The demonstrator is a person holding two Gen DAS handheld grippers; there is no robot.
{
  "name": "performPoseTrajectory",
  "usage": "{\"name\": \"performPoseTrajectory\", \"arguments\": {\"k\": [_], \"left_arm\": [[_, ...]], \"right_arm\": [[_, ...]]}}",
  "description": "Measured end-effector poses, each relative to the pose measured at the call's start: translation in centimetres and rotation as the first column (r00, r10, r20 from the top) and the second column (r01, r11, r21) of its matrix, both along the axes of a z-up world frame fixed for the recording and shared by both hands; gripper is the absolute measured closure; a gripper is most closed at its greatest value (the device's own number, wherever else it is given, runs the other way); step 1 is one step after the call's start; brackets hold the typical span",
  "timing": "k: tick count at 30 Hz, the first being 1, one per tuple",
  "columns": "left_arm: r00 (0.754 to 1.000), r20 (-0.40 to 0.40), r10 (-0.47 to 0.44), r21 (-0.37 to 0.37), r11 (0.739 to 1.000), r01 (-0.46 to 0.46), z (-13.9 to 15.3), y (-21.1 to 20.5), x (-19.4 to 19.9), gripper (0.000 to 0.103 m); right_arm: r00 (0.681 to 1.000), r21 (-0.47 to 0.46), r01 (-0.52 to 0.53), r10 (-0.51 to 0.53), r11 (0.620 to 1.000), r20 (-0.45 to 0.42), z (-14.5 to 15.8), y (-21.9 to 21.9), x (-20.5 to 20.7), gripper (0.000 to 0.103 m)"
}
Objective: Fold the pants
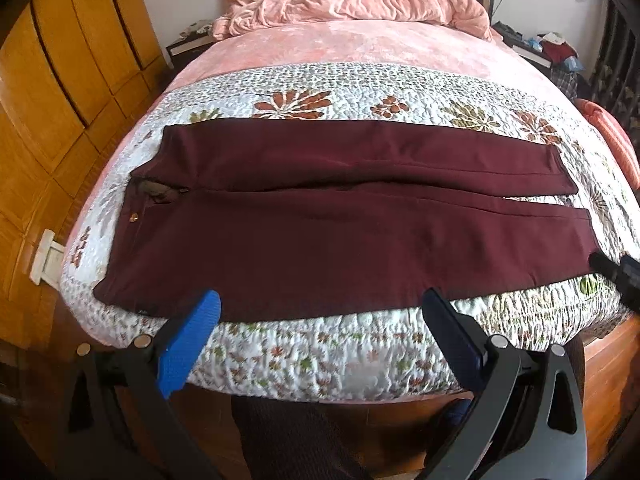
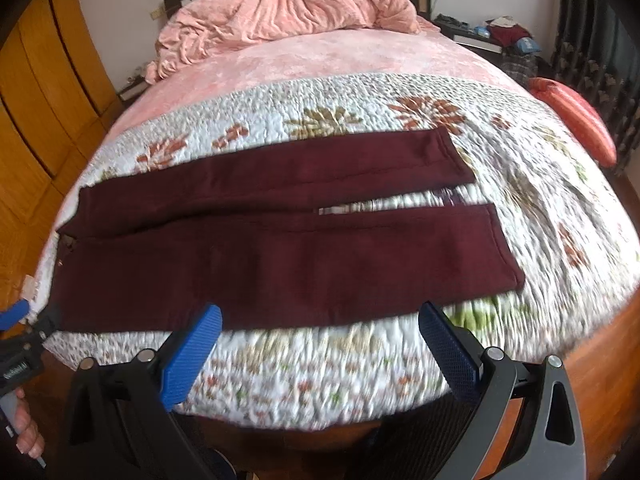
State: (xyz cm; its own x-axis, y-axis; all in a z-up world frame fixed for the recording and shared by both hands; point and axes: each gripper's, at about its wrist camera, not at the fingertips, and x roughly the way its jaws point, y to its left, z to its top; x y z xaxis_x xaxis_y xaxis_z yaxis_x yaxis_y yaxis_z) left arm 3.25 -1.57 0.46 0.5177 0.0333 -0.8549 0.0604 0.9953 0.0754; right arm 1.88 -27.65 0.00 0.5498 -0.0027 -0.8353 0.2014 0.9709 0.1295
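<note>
One pair of dark maroon knit pants (image 1: 340,220) lies flat across mid-frame on the white floral quilted bedspread (image 1: 320,84), waist at left w/ a gold button, 2 legs running right w/ a thin gap between the hems. The left gripper (image 1: 320,312) and right gripper (image 2: 320,324), each w/ 2 textured blue pads, sit spread wide at lower frame, holding nothing. A rumpled pink plush blanket (image 2: 288,8) is heaped at upper frame.

Maroon pants (image 1: 344,216) flat, unfolded across floral quilt (waist left, legs slightly parted)
</note>
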Motion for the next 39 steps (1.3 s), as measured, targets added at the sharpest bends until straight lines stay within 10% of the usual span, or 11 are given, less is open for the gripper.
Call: {"name": "performPoseTrajectory", "arguments": {"k": [10, 17, 23, 28, 30, 34, 39], "left_arm": [[1.0, 0.004, -0.028, -0.099, 0.995, 0.029, -2.0, -0.4, 5.6, 0.003], [0.995, -0.04, -0.095, -0.17, 0.982, 0.087, -3.8, -2.1, 7.8, 0.003], [0.985, -0.029, -0.168, -0.08, 0.983, 0.165, -4.0, -3.3, 8.3, 0.003], [0.976, -0.047, -0.212, -0.1, 0.973, 0.206, -4.7, -4.0, 9.9, 0.003], [0.975, -0.06, -0.214, -0.101, 0.973, 0.207, -5.2, -4.6, 11.0, 0.003], [0.968, -0.065, -0.244, -0.115, 0.965, 0.235, -5.8, -6.4, 14.2, 0.003], [0.924, -0.022, -0.382, -0.061, 0.923, 0.38, -5.9, -9.7, 19.0, 0.003]], "right_arm": [[0.994, -0.099, 0.013, -0.023, 0.995, -0.105, -4.1, -19.8, 15.7, 0.004], [0.991, -0.17, -0.037, 0.014, 0.985, -0.136, -8.9, -22.1, 23.3, 0.004], [0.982, -0.135, -0.063, 0.038, 0.989, -0.185, -12.9, -22.6, 27.3, 0.004], [0.989, 0.008, -0.05, 0.05, 0.999, -0.142, -14.0, -24.3, 27.5, 0.004], [0.991, 0.012, -0.072, 0.073, 0.997, -0.116, -13.6, -24.3, 26.8, 0.018], [0.977, 0.019, -0.198, 0.199, 0.98, -0.074, -12.0, -22.9, 25.4, 0.079], [0.959, -0.056, -0.283, 0.283, 0.958, 0.004, -8.4, -21.4, 23.0, 0.081]]}}
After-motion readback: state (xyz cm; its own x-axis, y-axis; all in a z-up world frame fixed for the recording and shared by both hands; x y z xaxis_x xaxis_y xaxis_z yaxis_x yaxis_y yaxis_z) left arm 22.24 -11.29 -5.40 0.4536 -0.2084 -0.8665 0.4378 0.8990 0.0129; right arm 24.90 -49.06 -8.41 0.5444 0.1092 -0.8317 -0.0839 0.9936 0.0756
